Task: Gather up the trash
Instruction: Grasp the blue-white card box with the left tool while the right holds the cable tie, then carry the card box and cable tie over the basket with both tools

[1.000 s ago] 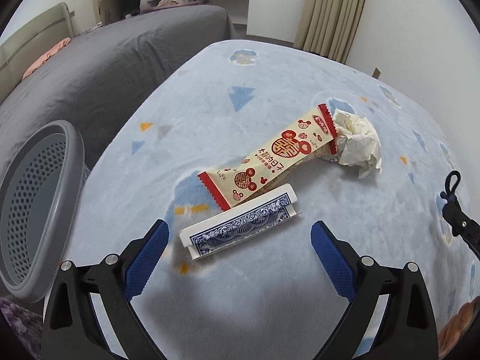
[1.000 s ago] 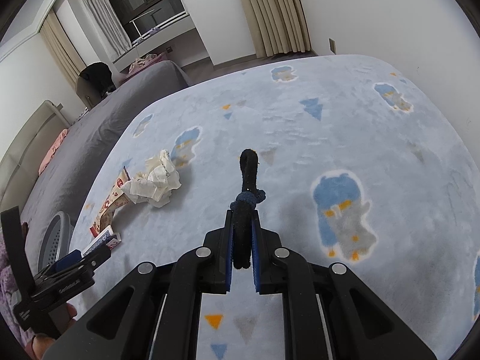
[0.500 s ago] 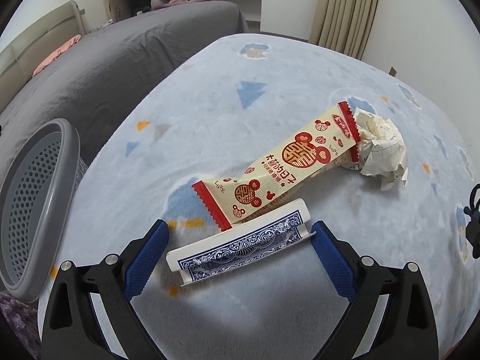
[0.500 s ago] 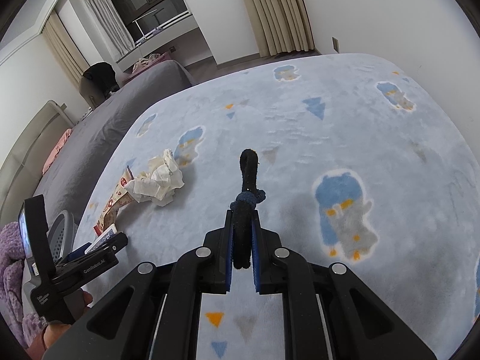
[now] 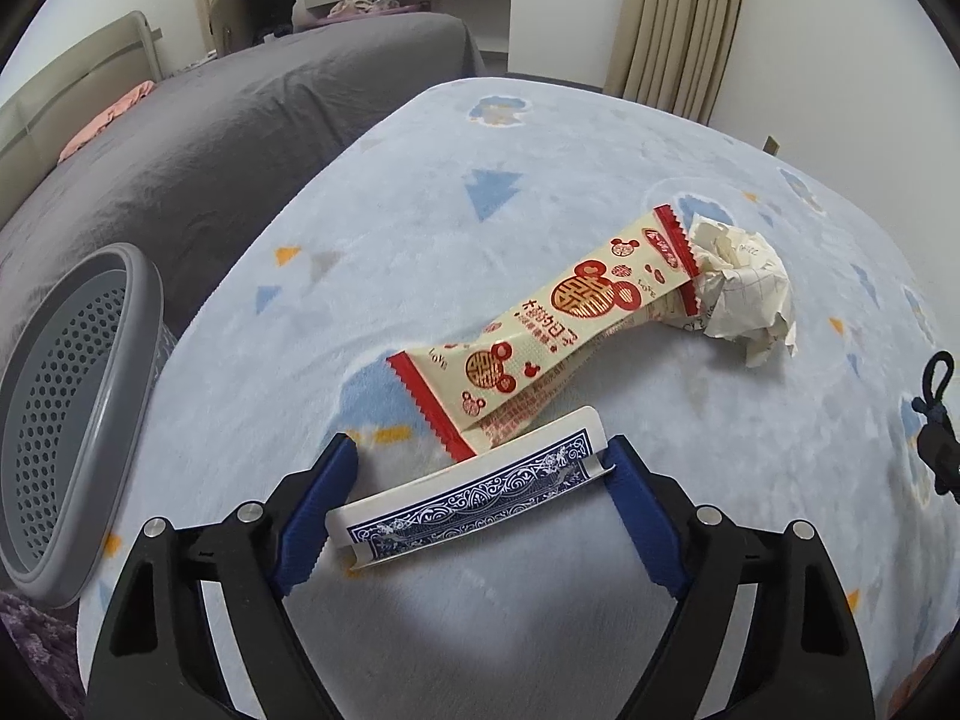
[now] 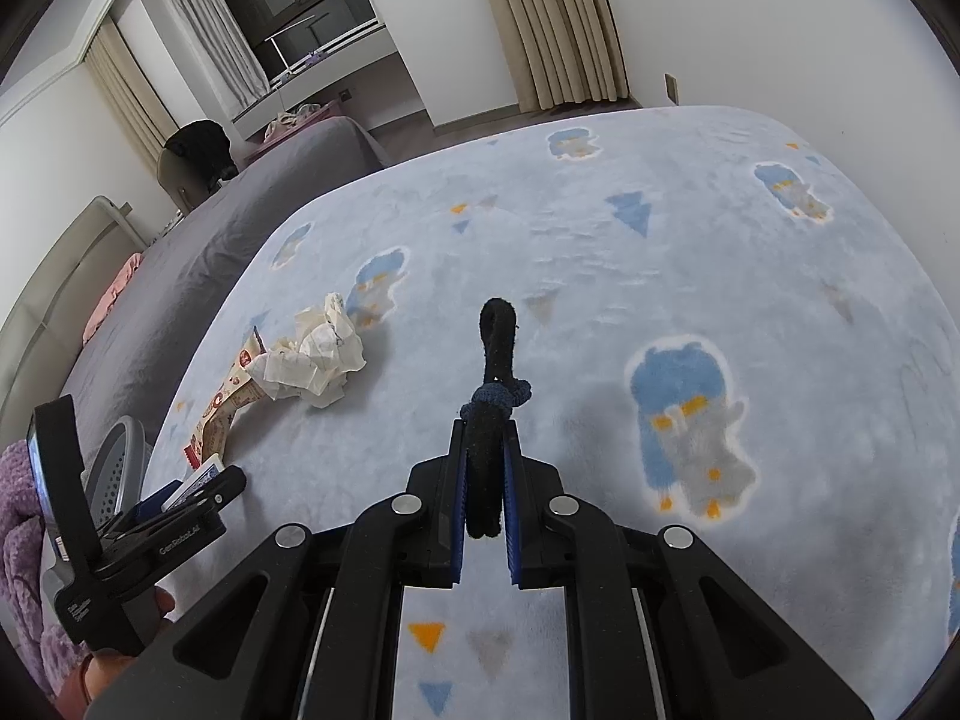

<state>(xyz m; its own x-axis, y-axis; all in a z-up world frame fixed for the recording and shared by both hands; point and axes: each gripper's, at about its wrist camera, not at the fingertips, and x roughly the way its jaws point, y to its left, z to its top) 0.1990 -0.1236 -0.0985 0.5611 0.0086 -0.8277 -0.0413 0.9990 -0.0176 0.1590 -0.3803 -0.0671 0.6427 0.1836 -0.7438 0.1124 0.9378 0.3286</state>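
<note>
A blue-backed playing-card box [image 5: 474,495] lies on the light blue blanket between the pads of my left gripper [image 5: 480,468], which is open around it; whether the pads touch it I cannot tell. A cream and red snack wrapper [image 5: 558,330] lies just beyond, with a crumpled white paper ball [image 5: 744,294] at its far end. They also show in the right wrist view, the paper [image 6: 318,354] and wrapper [image 6: 225,408]. My right gripper [image 6: 486,480] is shut on a black hair tie [image 6: 495,372], held above the blanket.
A grey perforated bin [image 5: 66,414] stands at the left edge of the bed, also in the right wrist view [image 6: 117,468]. A grey bed [image 5: 210,132] lies beyond to the left. Walls and curtains [image 5: 678,24] stand behind.
My left gripper has moved forward so the card box now sits between its pads. The right gripper has stayed still with the hair tie.
</note>
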